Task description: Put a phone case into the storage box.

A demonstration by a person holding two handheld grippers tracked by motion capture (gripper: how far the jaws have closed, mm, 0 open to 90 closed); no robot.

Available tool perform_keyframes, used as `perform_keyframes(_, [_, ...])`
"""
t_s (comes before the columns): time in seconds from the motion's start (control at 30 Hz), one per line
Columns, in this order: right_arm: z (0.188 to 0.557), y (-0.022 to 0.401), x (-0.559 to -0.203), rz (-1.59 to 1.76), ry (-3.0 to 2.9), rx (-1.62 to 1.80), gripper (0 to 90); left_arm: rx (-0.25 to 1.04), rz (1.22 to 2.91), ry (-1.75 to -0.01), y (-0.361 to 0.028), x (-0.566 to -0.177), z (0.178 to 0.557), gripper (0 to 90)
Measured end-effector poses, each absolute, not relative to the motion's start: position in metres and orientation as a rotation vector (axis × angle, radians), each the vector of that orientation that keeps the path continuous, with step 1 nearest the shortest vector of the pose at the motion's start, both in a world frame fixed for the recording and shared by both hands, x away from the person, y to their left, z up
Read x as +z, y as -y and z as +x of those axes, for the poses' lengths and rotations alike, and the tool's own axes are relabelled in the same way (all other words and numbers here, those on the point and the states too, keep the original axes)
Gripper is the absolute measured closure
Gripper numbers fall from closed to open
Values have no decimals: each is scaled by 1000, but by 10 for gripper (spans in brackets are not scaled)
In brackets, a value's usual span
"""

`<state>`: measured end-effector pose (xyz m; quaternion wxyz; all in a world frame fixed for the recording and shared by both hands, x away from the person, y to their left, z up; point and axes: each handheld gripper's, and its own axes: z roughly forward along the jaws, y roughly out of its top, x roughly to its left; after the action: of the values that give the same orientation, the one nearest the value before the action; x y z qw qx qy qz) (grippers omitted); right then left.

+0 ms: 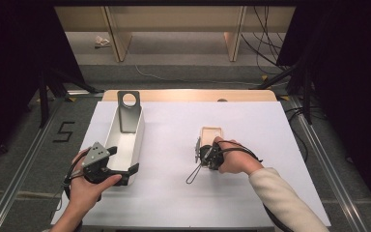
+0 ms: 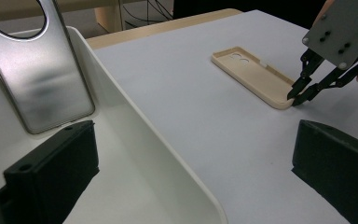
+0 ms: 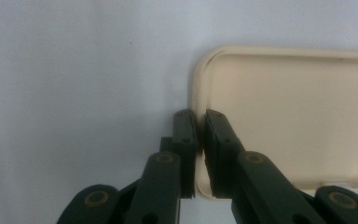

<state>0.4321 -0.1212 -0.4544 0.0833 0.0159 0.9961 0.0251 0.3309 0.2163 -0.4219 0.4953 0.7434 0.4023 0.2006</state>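
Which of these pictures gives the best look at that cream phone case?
The right gripper view: the cream phone case shows close up, its rim pinched between the right gripper jaws. The left gripper view shows it whole but farther off; the high view, small and partly hidden.

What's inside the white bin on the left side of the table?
A silver phone case with a round camera hole leans against the far end of the white bin. The left gripper hides the bin's near end.

Matt cream plastic phone case [image 3: 303, 116]
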Motion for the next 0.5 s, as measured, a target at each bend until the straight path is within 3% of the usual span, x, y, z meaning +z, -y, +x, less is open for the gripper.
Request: perform_keyframes(0.5, [433,125,-454,58,-2983,112,865,487,1802,-973,-216,-422,331,0])
